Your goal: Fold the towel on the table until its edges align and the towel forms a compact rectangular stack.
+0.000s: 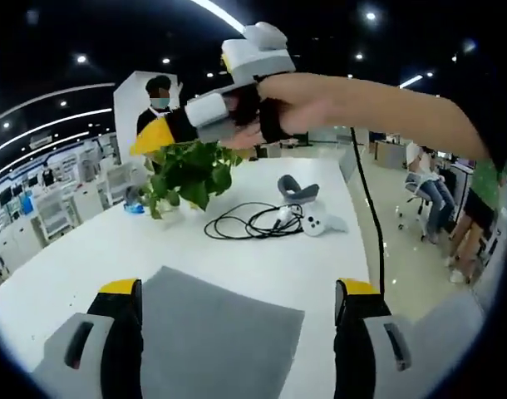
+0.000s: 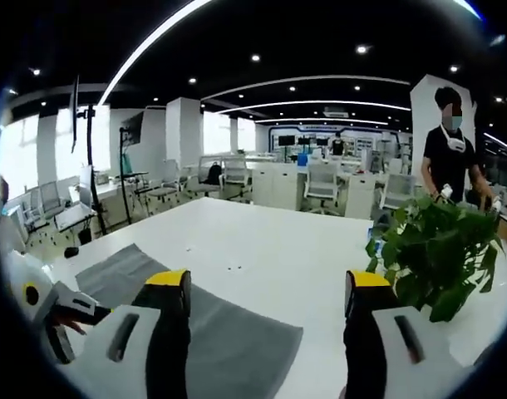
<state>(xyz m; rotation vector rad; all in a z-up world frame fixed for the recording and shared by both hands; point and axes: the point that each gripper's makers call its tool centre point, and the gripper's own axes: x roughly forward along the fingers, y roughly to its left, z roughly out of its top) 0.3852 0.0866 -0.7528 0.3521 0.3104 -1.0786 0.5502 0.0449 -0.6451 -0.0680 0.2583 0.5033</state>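
I've got the grey towel (image 1: 216, 332) lying flat on the white desk (image 1: 262, 249), its near part running under and between my left tool (image 1: 237, 312), which hangs w/ jaws spread wide and nothing in them. In the right gripper view the right tool (image 2: 266, 303) is also wide and empty above the towel (image 2: 228, 341), w/ the left tool (image 2: 50, 320) at the lower left edge. Beyond, in the left gripper view, are a potted plant (image 1: 187, 174), a black cable (image 1: 249, 223) and what looks like a white controller (image 1: 320, 223); the right tool (image 1: 158, 133) is held high over the desk by a hand (image 1: 274, 116), its state I can't tell from there.
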